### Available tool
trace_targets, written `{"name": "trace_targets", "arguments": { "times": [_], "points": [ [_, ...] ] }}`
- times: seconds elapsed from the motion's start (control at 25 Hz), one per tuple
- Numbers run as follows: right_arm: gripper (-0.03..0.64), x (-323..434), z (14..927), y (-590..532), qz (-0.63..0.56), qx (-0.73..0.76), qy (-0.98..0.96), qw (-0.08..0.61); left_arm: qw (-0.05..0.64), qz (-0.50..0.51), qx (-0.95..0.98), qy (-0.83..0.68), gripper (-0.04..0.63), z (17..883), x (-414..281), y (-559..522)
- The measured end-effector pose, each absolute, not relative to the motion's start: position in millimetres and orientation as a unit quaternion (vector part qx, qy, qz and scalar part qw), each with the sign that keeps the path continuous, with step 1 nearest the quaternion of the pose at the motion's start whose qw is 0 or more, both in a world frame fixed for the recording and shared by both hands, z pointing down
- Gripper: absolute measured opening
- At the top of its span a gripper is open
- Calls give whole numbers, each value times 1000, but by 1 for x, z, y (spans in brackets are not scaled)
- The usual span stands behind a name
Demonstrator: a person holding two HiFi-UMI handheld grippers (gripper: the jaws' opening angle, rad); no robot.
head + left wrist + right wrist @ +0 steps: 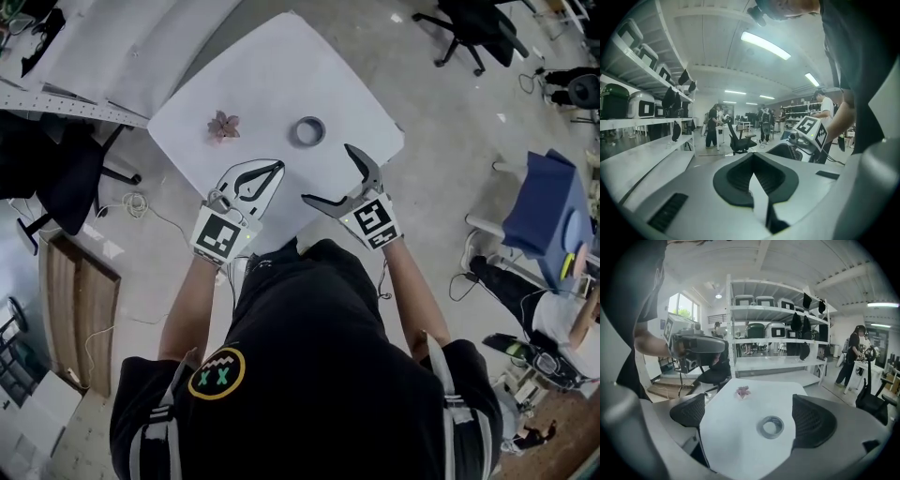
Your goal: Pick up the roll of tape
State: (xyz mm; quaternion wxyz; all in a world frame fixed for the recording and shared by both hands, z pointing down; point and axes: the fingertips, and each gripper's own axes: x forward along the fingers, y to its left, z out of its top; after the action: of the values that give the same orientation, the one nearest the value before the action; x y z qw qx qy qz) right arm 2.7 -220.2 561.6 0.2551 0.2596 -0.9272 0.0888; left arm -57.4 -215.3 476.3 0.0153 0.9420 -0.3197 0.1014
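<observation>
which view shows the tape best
The right gripper view: the tape lies close ahead, seen between the open jaws, its hole clear. The head view shows it smaller, from above, on the white table. The left gripper view does not show it at all.

My left gripper has its jaws closed together on nothing, with my right gripper's marker cube at three o'clock and shelves at nine o'clock.
</observation>
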Motion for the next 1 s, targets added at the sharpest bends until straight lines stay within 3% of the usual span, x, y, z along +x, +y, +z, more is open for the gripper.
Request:
{"name": "trace_targets", "arguments": {
  "times": [0.44, 0.76, 1.0],
  "points": [
    [594, 1, 628, -250, 71, 195, -909, 362, 13, 107, 940, -324, 15, 476, -52, -221],
    [531, -5, 683, -255, 30, 83, -889, 450, 21, 116, 921, -371, 15, 469, -56, -217],
    [523, -5, 718, -256, 13, 24, -867, 497, 21, 123, 909, -397, 14, 462, -58, -215]
  ]
}}
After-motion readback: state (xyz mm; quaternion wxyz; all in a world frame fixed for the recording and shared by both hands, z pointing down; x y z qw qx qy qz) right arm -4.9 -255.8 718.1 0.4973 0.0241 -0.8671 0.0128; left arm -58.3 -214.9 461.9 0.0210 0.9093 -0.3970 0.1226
